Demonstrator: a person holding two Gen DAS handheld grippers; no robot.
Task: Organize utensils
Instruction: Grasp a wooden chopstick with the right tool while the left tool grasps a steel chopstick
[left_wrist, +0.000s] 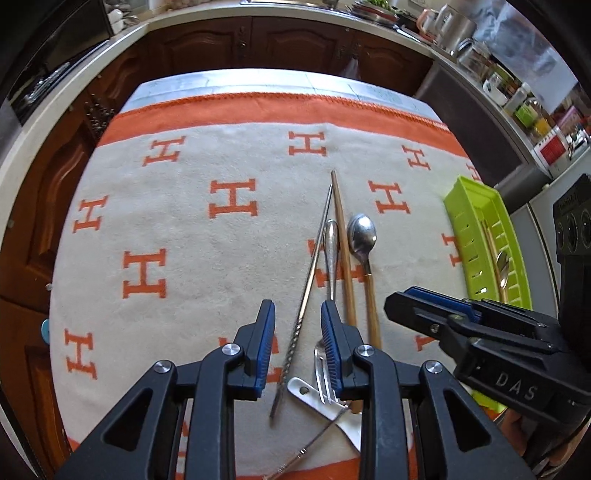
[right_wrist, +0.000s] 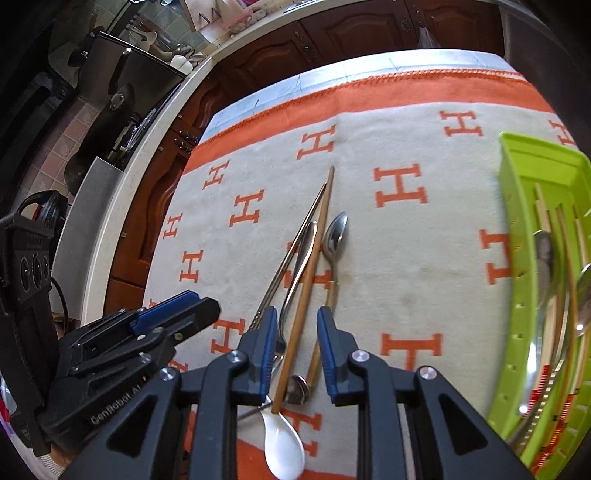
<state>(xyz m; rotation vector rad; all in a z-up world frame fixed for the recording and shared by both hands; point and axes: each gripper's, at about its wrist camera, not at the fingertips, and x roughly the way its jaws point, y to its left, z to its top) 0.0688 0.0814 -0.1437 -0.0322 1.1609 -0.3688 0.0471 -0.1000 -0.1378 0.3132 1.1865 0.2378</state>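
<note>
A: Where are the utensils?

B: A loose bundle lies on the cream blanket (left_wrist: 207, 280) with orange H marks: a metal chopstick (left_wrist: 314, 258), a fork (left_wrist: 330, 251) with its tines toward the camera, a wooden chopstick (left_wrist: 343, 251), a wooden-handled spoon (left_wrist: 362, 236) and a white ceramic spoon (right_wrist: 282, 446) at the near end. More cutlery already lies in the green tray (right_wrist: 517, 332) on the right side of the blanket.

A: And the left gripper (left_wrist: 297, 350)?

B: Its jaws stand well apart and grip nothing. The metal chopstick's twisted end runs through the gap between them; the right-hand finger sits over the fork, though I cannot tell if it touches.

A: The right gripper (right_wrist: 297, 350)?

B: Also spread wide with nothing in its grasp. The wooden chopstick passes between its fingers, with the fork beside the left-hand one.

A: How are they posed?

B: Both are low over the near end of the bundle, pointing along it, side by side, each visible in the other's camera.
</note>
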